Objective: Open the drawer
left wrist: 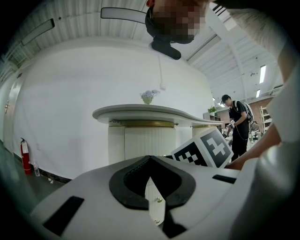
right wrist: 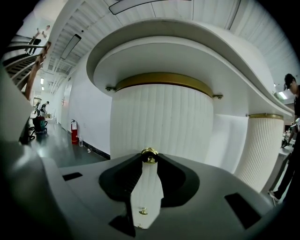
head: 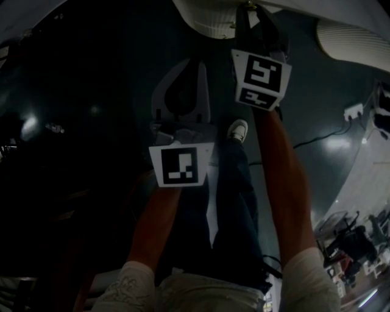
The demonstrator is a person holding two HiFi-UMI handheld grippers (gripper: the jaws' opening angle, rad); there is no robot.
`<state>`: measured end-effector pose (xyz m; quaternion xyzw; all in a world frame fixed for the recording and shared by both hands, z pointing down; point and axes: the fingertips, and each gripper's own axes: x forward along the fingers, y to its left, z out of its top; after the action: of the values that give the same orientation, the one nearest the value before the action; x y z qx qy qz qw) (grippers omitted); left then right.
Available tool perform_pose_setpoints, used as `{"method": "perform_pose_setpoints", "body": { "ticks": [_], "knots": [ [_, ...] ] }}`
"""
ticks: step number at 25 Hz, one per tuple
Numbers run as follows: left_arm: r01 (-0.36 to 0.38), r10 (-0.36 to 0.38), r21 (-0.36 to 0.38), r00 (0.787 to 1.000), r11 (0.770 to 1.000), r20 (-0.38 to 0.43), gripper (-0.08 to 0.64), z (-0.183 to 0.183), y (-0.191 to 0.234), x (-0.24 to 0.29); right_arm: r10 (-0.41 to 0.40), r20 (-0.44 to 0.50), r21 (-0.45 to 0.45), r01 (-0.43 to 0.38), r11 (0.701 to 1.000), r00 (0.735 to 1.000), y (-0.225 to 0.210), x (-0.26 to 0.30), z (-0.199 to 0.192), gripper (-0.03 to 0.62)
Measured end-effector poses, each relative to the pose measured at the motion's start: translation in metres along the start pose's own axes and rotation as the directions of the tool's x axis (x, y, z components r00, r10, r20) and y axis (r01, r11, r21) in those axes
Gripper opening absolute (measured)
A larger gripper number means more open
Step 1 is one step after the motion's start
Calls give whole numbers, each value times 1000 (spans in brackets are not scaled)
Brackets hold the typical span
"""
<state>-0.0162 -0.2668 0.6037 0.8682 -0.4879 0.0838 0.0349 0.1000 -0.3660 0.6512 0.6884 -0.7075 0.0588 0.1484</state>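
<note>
A small gold knob sticks out of a white ribbed, rounded cabinet front under a gold band; I cannot make out a drawer's outline. My right gripper has its jaw tips against both sides of that knob, shut on it. In the dark head view the right gripper reaches up to the ribbed front. My left gripper is shut on nothing and hangs in the air short of the cabinet. In the head view the left gripper is lower and to the left of the right one.
A curved white counter tops the cabinet, with a flower vase on it. A second ribbed column stands at the right. A fire extinguisher stands by the wall. A person in black stands far right. My own legs and shoe are below.
</note>
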Motion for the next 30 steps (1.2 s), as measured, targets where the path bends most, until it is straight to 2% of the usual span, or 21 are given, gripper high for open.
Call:
{"method": "perform_pose_setpoints", "body": {
  "ticks": [10, 17, 21, 30],
  "knots": [
    [-24, 24, -6, 1000, 1000, 19, 2, 4, 11, 1, -10, 2, 21, 10, 1000, 1000, 1, -10, -5, 103],
    [-37, 38, -18, 999, 999, 25, 2, 7, 16, -10, -24, 28, -17, 25, 1000, 999, 9, -47, -13, 104],
    [-43, 43, -19, 999, 999, 20, 2, 3, 14, -15, -35, 16, 13, 35, 999, 999, 12, -68, -21, 103],
    [-37, 37, -19, 999, 999, -6, 2, -6, 10, -26, -1, -10, -7, 1, 1000, 1000, 22, -115, -37, 104]
  ]
}}
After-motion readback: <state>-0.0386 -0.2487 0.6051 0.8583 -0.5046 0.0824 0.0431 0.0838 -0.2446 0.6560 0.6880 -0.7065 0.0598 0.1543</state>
